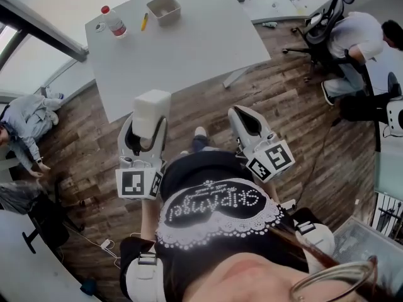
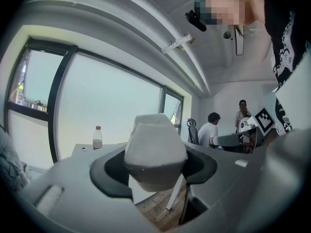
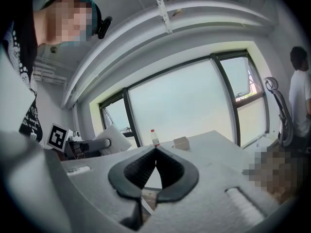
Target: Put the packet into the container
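Head view: left claw [image 1: 146,129] clamps the white packet [image 1: 151,109], well apart from the container [image 1: 164,9] on the table [image 1: 189,49].
Left gripper view: packet [image 2: 155,140] is judged soft, light and crushable; a broad-side hold suits it.
Right gripper view: right claw [image 3: 155,152] has its tips together, empty.

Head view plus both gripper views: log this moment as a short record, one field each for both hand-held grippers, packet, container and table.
left hand-held gripper: shut on the white packet, which stands upright in it
right hand-held gripper: shut, nothing between its jaws
packet: in the left grip, not yet in the container
container: open, on the far side of the table, looks empty
table: also bears a bottle, left of the container
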A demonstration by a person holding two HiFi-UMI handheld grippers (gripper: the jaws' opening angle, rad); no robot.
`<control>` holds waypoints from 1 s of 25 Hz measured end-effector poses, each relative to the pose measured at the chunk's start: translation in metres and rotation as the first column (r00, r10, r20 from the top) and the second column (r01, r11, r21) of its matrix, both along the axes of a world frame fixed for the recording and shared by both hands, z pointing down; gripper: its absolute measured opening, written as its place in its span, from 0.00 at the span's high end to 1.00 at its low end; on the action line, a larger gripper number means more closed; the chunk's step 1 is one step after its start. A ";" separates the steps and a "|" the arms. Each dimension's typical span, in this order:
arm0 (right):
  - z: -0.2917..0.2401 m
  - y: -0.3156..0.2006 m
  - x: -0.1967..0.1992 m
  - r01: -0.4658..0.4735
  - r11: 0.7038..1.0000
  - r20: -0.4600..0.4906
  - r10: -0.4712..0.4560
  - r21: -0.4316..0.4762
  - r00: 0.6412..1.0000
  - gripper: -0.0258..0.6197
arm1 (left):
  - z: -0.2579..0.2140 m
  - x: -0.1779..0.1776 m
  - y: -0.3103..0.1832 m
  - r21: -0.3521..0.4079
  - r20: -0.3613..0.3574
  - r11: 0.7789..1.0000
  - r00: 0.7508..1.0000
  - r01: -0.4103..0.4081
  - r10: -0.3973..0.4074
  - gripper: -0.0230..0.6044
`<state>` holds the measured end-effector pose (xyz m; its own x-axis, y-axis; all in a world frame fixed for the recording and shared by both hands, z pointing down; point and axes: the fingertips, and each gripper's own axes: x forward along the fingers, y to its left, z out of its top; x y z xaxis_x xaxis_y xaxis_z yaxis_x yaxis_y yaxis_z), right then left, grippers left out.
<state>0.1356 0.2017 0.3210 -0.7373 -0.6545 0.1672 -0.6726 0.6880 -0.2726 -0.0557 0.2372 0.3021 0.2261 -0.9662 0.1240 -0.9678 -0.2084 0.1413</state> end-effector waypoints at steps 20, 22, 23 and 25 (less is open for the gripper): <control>0.012 -0.039 0.033 -0.004 0.999 0.004 0.004 -0.032 1.000 0.97 | 0.004 0.030 -0.045 0.010 -0.002 1.000 1.000 0.002 -0.002 0.52; 0.013 -0.045 0.029 -0.005 0.999 0.004 0.005 -0.033 1.000 0.97 | 0.006 0.024 -0.051 0.008 -0.001 1.000 1.000 0.010 -0.010 0.52; 0.013 -0.049 0.026 -0.006 0.999 0.005 0.006 -0.034 1.000 0.97 | 0.006 0.021 -0.055 0.008 0.001 1.000 1.000 0.011 -0.011 0.52; 0.012 -0.059 0.021 -0.010 0.999 0.013 0.011 -0.035 1.000 0.97 | 0.006 0.016 -0.064 0.009 0.003 1.000 1.000 0.008 -0.008 0.52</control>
<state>0.1565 0.1431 0.3329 -0.7327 -0.6561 0.1807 -0.6759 0.6709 -0.3050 -0.0396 0.1728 0.3077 0.2176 -0.9692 0.1156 -0.9699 -0.2015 0.1368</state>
